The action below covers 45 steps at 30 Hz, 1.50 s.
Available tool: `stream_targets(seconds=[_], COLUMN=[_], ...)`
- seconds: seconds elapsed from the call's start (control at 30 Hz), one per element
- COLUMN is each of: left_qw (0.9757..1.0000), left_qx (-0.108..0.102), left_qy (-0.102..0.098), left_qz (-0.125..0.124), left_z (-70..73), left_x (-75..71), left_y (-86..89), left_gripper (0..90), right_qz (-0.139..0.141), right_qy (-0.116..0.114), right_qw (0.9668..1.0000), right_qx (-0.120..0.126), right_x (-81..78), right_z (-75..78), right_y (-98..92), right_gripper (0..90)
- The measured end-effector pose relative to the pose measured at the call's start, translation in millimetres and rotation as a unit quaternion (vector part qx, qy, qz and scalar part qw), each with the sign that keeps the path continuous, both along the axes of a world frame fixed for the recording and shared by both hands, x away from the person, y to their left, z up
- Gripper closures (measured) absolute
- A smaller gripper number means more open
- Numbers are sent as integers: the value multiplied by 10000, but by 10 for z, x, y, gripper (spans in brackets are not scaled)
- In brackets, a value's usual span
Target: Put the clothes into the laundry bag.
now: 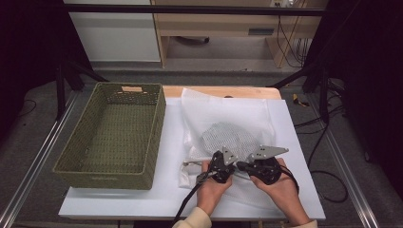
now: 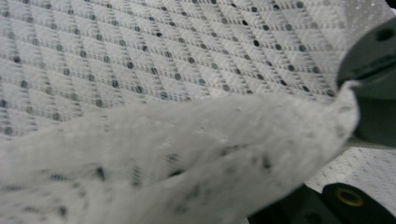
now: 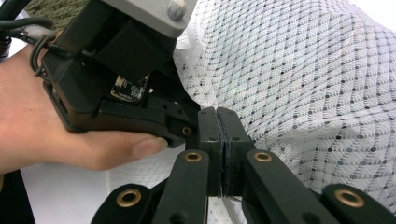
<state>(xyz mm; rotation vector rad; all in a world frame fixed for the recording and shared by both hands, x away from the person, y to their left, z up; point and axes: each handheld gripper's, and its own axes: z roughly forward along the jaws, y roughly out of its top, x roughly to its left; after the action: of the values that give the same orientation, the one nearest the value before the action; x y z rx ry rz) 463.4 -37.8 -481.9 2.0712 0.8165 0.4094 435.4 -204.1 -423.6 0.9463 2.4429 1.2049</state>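
Together, left gripper point(image 1: 231, 165) and right gripper point(image 3: 223, 122) pinch the mesh bag point(image 1: 229, 137).

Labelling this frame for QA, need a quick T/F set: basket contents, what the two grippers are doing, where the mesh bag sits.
1. The woven basket holds folded clothes. False: nothing shows inside it.
2. The right gripper has its jaws pressed together on the white mesh bag. True.
3. The mesh bag lies inside the basket. False: it lies on the white table, right of the basket.
4. The left gripper and the right gripper sit close together at the bag's near edge. True.
5. The mesh fabric is plain white with no pattern. False: it has a diamond weave with dark dots.
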Motion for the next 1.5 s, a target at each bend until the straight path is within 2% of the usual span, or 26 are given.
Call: stream_targets(seconds=[0.43, 0.6, 1.5], left_qw=[9999, 9998, 9995], left_qx=[91, 35, 80], left_qy=[-110, -110, -180], left_qz=[87, 137, 258], left_z=[1, -6, -6], left_x=[82, 109, 246], left_y=[19, 38, 11], left_gripper=[900, 900, 900], right_qz=[-5, -39, -59], right_qy=[1, 14, -14], right_qw=[10000, 10000, 10000], right_qx=[11, 27, 76], right_x=[-15, -21, -34], right_z=[9, 9, 32], right_y=[-28, -42, -58], right_gripper=[897, 897, 896])
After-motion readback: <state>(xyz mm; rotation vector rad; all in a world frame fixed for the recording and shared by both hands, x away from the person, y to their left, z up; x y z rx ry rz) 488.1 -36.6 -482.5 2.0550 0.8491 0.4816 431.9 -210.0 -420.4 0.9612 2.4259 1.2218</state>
